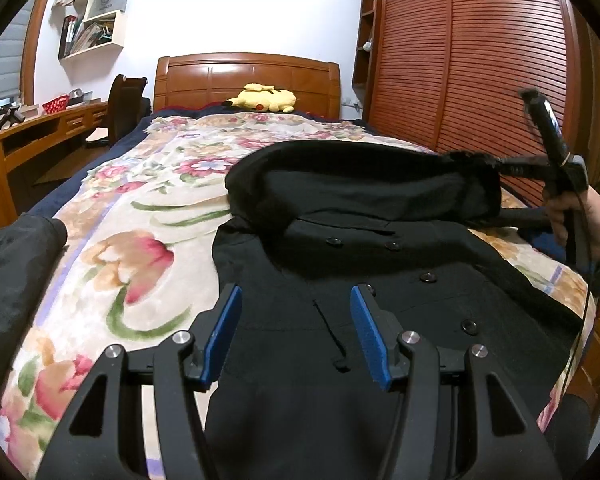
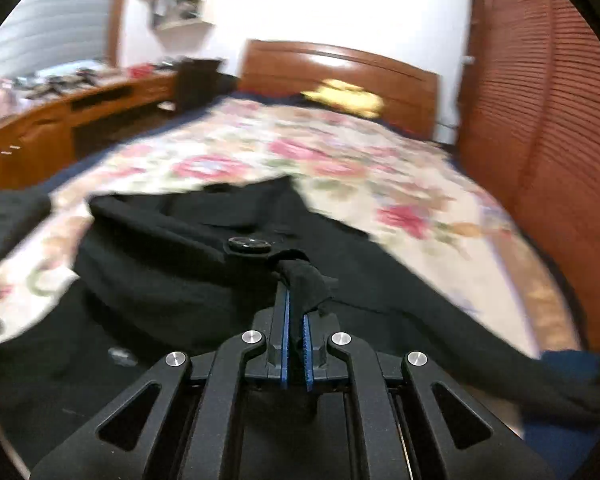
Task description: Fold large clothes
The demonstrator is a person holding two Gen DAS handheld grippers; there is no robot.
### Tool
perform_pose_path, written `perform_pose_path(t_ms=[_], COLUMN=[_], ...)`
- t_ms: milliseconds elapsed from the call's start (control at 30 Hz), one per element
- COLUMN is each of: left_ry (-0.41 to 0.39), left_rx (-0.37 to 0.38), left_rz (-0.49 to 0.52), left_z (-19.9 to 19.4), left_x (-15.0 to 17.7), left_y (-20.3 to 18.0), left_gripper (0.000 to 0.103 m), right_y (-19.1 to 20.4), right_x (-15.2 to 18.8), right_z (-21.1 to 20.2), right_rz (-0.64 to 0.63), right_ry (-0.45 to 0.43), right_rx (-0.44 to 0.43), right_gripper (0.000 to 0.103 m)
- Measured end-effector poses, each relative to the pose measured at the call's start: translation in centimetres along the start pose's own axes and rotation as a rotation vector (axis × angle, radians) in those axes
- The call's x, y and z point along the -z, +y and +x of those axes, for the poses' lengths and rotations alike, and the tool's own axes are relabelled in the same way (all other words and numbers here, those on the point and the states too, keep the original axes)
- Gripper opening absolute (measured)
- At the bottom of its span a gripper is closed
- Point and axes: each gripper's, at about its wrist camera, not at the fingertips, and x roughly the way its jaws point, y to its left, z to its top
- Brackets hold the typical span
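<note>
On the floral bedspread (image 1: 112,216), the black coat (image 1: 340,320) is lying buttons-up. The left gripper (image 1: 296,332) is hovering over its hem, jaws apart. The right gripper (image 2: 296,320) is clamping the sleeve (image 2: 204,268), seemingly mid-fold; next, lay it flat across the chest.

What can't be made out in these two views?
- Left wrist: black coat hem, hidden behind left gripper.
- Right wrist: yellow plush toy, motion-blurred.
- Right wrist: which part of the coat the right gripper pinches.
- Left wrist: shelf contents, too small.
</note>
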Motion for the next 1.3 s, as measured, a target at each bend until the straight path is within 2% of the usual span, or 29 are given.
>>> perform_pose_path(t_ms=[100,267,467,567,633,700,933,1100,1300], left_ry=[0.000,-0.003,-0.001,0.009,0.019,0.026,0.025,0.010,0.025], left_rx=[0.007,0.017,0.024,0.027,0.038,0.046,0.050,0.085,0.102], left_rz=[-0.003,-0.001,0.010,0.015,0.016,0.016,0.056,0.104,0.112], left_z=[0.1,0.4,0.9,1.5,1.9,2.3,3.1,3.7,5.3], left_x=[-0.2,-0.4,-0.6,-0.5,-0.6,-0.9,-1.8,-2.6,-3.0], left_y=[-0.1,-0.6,-1.5,-1.9,-2.0,-2.1,-4.1,-6.2,-7.4], left_gripper=[0.055,0.055,0.055,0.055,0.056,0.056,0.060,0.063,0.065], right_y=[-2.2,-4.9,-6.5,-6.5,-6.3,-6.3,-5.5,-4.6,-3.5], right_x=[1.4,4.1,5.6,5.5,5.4,5.2,5.8,6.6,7.7], right_z=[1.7,3.9,4.6,4.2,3.9,3.9,4.0,4.0,6.6], right_rz=[0.000,0.024,0.076,0.078,0.068,0.066,0.056,0.045,0.012], right_ry=[0.079,0.164,0.207,0.206,0.186,0.168,0.152,0.144,0.195], right_rx=[0.084,0.153,0.130,0.138,0.130,0.115,0.048,-0.006,-0.035], right_gripper=[0.003,0.003,0.003,0.018,0.047,0.057,0.059,0.059,0.058])
